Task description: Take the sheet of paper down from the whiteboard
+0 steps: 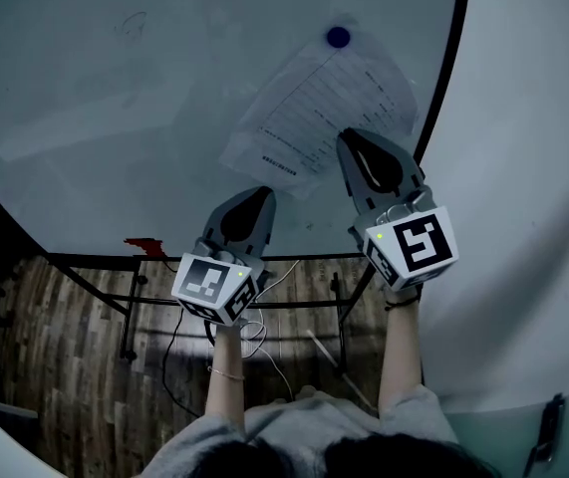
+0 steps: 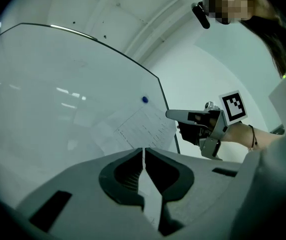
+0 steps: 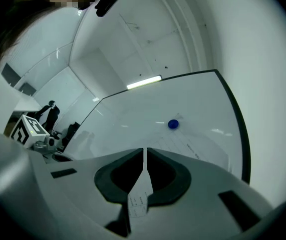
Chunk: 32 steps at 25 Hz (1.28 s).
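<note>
A printed sheet of paper [image 1: 309,108] hangs tilted on the whiteboard [image 1: 115,98], pinned at its top by a blue magnet [image 1: 338,37]. My left gripper [image 1: 261,193] is at the sheet's lower edge. My right gripper [image 1: 349,135] sits higher, over its lower right part. In the left gripper view the jaws [image 2: 144,151] are shut with a pale strip of paper between them. The right gripper view shows the jaws [image 3: 145,151] shut on a printed strip of the sheet, with the magnet [image 3: 173,124] just beyond.
The whiteboard's black frame edge [image 1: 441,78] runs close to the right of the sheet, with a white wall [image 1: 533,167] beyond it. A small red object [image 1: 144,245] lies on the board's bottom rail. Stand legs and cables [image 1: 264,327] are on the wooden floor below.
</note>
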### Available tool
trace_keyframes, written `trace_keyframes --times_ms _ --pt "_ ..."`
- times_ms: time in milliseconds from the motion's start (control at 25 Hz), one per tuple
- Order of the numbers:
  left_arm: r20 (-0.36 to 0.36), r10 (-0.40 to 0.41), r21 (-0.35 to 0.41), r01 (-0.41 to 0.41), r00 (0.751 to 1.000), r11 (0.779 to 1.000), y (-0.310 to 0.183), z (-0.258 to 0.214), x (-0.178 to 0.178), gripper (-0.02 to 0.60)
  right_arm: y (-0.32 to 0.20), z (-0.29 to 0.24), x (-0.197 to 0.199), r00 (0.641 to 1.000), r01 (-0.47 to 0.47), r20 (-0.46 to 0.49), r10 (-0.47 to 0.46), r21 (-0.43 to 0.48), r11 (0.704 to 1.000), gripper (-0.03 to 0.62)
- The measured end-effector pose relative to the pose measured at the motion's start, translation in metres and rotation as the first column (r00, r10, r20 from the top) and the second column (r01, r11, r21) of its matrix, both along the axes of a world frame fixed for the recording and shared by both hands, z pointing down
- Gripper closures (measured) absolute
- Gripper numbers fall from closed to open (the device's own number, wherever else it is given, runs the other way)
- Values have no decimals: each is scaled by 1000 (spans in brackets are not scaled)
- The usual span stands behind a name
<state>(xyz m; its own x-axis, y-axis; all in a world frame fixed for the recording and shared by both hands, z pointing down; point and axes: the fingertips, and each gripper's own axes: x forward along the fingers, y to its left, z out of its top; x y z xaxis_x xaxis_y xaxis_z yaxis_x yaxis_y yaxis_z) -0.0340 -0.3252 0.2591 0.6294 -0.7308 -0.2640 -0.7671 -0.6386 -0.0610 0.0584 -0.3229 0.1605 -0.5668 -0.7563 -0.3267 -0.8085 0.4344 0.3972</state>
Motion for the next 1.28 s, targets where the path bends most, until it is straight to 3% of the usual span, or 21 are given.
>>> trace_keyframes --times_ms 160,280,480,720,880,1280 --pt "-7 -20 -26 20 1000 999 -11 6 -7 575 -9 -8 -3 997 -34 -63 35 19 999 588" --pt "-12 -42 -37 41 999 998 -16 9 -13 575 -14 -13 -4 995 -47 -90 49 32 998 498" --pt "-46 -94 -62 91 995 994 -26 16 -27 536 -21 -33 -6 985 -84 -145 96 81 993 484" --pt "-103 -95 -94 85 990 992 -38 22 -32 464 -33 -58 -6 966 -132 -202 160 144 981 459" --pt "-148 -76 -105 61 986 993 -45 19 -33 456 -43 -71 -2 954 -167 -221 200 162 973 451" --pt "-164 -65 -128 44 984 991 -64 18 -29 454 -65 -95 -1 933 -220 -239 268 211 952 442"
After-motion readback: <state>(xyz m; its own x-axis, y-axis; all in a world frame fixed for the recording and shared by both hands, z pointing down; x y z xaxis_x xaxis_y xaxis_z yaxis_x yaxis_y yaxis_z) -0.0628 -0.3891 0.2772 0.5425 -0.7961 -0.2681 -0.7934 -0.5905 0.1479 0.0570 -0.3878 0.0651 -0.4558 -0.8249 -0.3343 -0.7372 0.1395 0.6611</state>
